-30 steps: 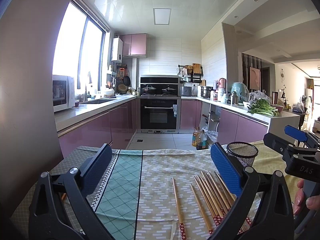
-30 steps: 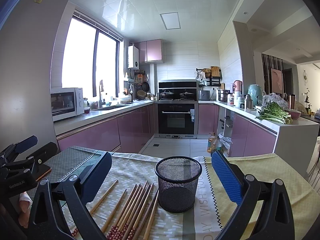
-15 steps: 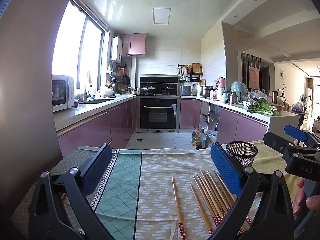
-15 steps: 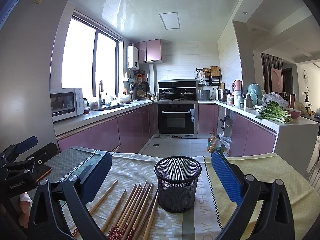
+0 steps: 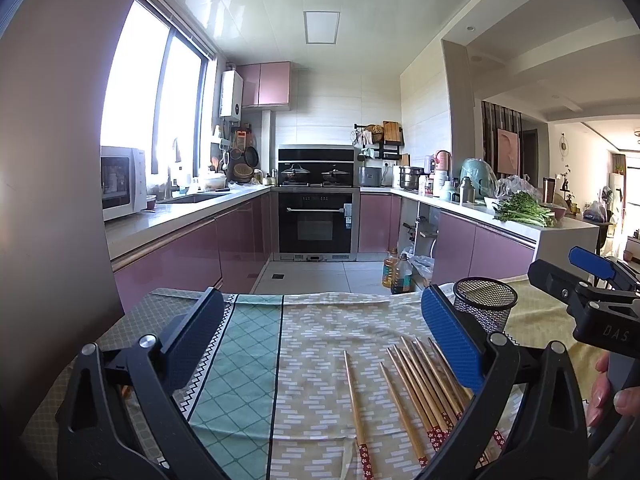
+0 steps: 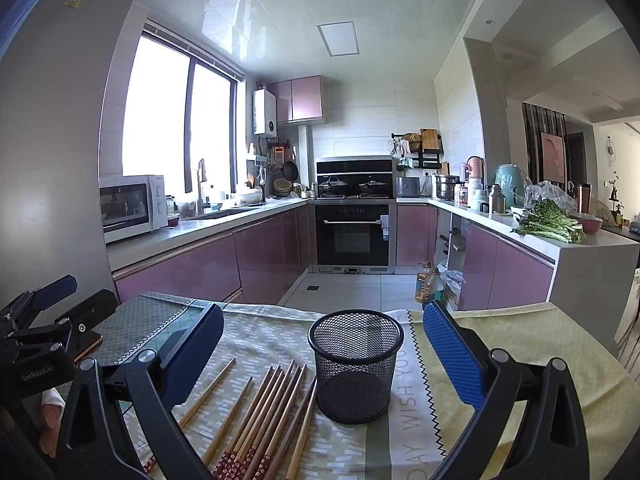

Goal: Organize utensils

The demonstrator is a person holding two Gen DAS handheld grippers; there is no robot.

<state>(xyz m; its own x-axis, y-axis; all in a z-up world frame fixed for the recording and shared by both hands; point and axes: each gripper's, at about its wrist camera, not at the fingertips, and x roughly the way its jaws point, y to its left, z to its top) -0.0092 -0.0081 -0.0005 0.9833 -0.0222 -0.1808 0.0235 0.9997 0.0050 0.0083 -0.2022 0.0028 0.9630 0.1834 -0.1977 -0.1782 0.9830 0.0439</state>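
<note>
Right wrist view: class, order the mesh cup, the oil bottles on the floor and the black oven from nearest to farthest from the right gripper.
From the right gripper, which is open:
1. Mesh cup, standing on the tablecloth between the fingers, chopsticks at its left.
2. Oil bottles, on the floor past the table edge, right of centre.
3. Black oven, in the far cabinet wall.

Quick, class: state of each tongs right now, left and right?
Left tongs: open, holding nothing, above the chopsticks.
Right tongs: open, holding nothing, mesh cup standing between the fingers.
</note>
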